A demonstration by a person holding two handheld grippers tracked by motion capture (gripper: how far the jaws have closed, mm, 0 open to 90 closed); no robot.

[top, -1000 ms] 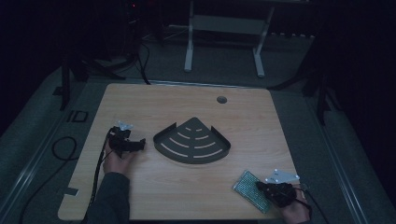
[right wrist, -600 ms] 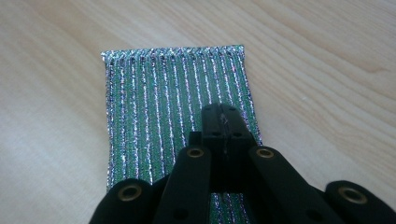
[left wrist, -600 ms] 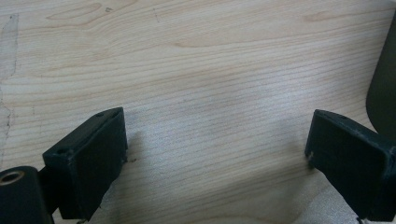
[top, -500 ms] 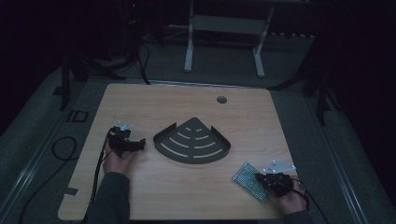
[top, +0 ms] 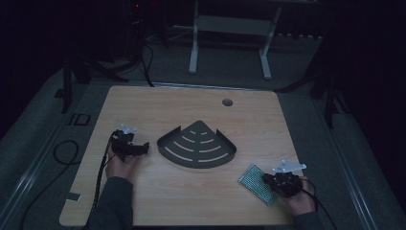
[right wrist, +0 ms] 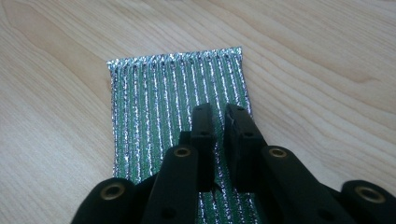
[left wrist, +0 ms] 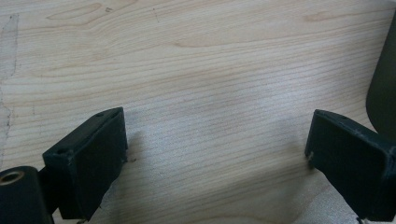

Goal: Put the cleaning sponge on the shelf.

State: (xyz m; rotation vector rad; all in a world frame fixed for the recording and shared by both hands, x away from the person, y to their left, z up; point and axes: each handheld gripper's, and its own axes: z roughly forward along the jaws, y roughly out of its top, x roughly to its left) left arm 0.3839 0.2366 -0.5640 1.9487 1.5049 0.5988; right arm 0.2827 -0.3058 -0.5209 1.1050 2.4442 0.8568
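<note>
Right gripper [right wrist: 218, 114] is sitting over the green scouring pad [right wrist: 177, 93] at the table's [top: 191, 201] near-right edge, jaws pressed nearly together with just a thin slit between them. They are lying on top of the pad's ribbed face; whether any fabric is actually being pinched I cannot tell, since the tips are blocking the contact line. In the high view the pad [top: 256, 183] is lying flat on the wood, just beside the right gripper [top: 275, 182], well apart from the corner shelf [top: 197, 146].

Left gripper [left wrist: 217, 140] is idling: jaws spread wide, nothing between them, bare wood underneath. High view is showing the left gripper [top: 139, 149] parked just left of the shelf, aiming toward it, not touching.

Progress, my read:
- 1 item in play, the pad. The shelf is sitting mid-table, empty, slots all visible.
- If the pad is going onto the shelf, that is not yet done. Pad is not lifted; no corner is rising off the wood.
- Remaining: confirm the grip, lift, carry to the shelf, release.

Risk: thin flat pad, closed jaws on top may be sliding rather than grabbing.
</note>
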